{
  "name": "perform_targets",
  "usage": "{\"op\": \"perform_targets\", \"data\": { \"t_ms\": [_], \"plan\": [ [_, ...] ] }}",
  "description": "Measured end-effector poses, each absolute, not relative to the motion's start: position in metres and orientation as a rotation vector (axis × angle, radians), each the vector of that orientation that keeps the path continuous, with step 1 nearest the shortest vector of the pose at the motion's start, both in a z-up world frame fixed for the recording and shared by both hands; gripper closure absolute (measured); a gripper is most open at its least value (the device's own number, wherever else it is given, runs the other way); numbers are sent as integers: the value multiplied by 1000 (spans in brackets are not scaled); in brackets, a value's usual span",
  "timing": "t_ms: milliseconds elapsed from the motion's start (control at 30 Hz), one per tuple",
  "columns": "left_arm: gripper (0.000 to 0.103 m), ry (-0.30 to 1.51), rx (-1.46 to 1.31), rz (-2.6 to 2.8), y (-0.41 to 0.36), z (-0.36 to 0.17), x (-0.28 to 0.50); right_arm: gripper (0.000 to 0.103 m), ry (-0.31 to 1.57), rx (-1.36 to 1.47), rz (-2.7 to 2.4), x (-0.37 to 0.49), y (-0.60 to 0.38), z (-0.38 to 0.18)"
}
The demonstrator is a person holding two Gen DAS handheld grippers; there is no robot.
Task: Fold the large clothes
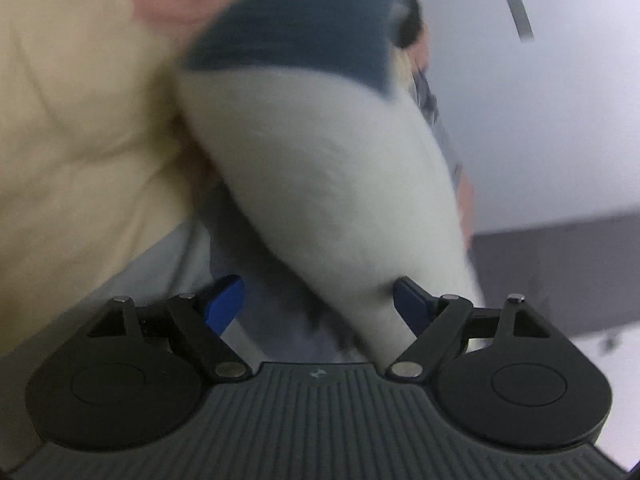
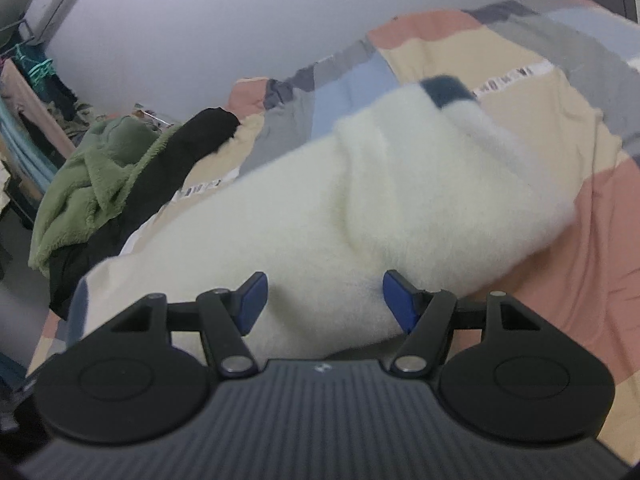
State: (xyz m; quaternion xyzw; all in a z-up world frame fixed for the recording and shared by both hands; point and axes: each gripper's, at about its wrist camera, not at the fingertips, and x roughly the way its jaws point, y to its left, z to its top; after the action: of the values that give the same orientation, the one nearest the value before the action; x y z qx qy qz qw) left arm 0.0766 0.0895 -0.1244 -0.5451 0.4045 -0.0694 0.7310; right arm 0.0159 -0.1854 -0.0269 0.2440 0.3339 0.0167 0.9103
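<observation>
While my right claw [image 2: 324, 300] sits spread wide, pads against the fluffy cream fleece garment w/ dark blue cuff [image 2: 360, 208] on the patchwork bedspread [image 2: 580, 240], left claw [image 1: 320, 306] is spread too, sleeve hanging between its pads. Nothing's gripped, so fleece prob slides off mid-fold.

A fluffy cream-white garment [image 2: 360, 208] with a dark blue cuff [image 2: 446, 90] is lying bunched and blurred across the patchwork bed.
</observation>
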Motion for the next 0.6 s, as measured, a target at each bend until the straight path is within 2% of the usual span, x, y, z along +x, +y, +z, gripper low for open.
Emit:
{"op": "perform_targets", "data": {
  "t_ms": [100, 333, 500, 567, 600],
  "plan": [
    [18, 834, -1288, -158, 97, -130, 80, 36, 687, 519, 37, 13, -184, -29],
    [16, 667, -1257, -199, 98, -113, 81, 36, 680, 624, 54, 10, -198, -32],
    [16, 729, -1257, -188, 92, -127, 91, 35, 676, 742, 60, 7, -207, -36],
    [17, 733, -1249, -182, 88, -133, 97, 32, 674, 788, 69, 4, -209, -37],
    [18, 727, -1241, -186, 87, -133, 99, 23, 671, 818, 83, 2, -209, -38]
  ]
}}
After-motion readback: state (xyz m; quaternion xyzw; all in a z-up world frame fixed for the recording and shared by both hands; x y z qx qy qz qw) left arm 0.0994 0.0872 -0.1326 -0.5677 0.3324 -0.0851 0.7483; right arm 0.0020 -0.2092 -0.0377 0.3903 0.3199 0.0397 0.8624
